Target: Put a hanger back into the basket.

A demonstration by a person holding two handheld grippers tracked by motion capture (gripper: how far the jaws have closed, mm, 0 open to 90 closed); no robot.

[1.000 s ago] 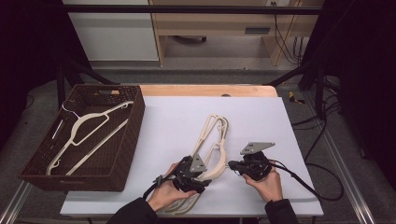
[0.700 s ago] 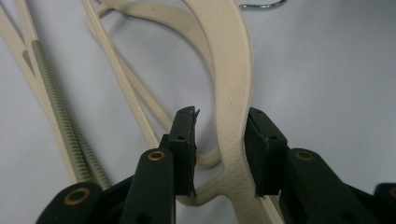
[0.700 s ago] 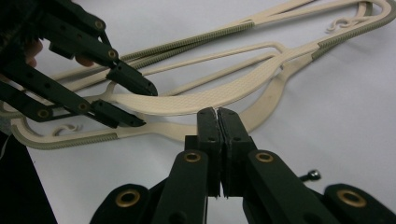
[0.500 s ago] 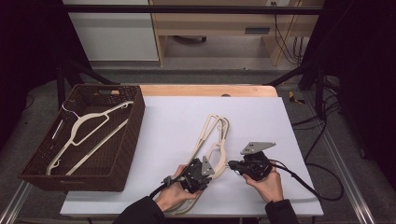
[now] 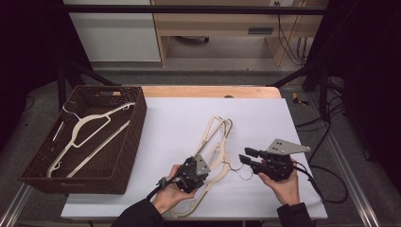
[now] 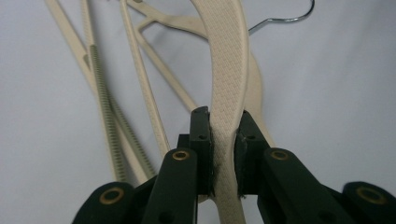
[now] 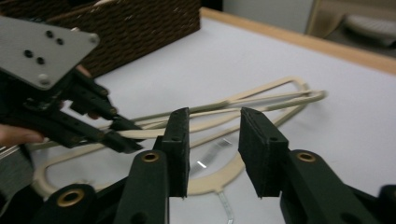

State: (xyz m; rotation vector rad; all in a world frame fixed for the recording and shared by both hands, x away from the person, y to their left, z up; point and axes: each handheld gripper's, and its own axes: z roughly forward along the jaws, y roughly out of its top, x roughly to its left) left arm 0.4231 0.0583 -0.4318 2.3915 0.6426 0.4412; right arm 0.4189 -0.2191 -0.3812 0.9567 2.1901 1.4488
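Two or three beige hangers (image 5: 215, 137) lie tangled on the white table (image 5: 189, 118). My left gripper (image 5: 204, 166) is shut on the textured arm of one hanger (image 6: 226, 60); its jaws have just been closing and both pads press on the arm (image 6: 224, 135). The hanger's wire hook (image 5: 236, 170) lies between the two hands. My right gripper (image 5: 248, 157) hovers just right of the hook. Its jaws have just been opening, and nothing is between them (image 7: 214, 140). In the right gripper view the left gripper (image 7: 126, 137) shows clamped on the hanger (image 7: 261, 100).
A dark wicker basket (image 5: 137, 123) stands at the table's left with a white hanger (image 5: 90, 127) and more hangers inside. The basket's wall (image 7: 140, 28) shows in the right gripper view. A wooden strip (image 5: 208, 91) borders the table's far edge.
My left gripper has shut on the hanger's arm. My right gripper has opened its jaws and lifted slightly away from the hook.
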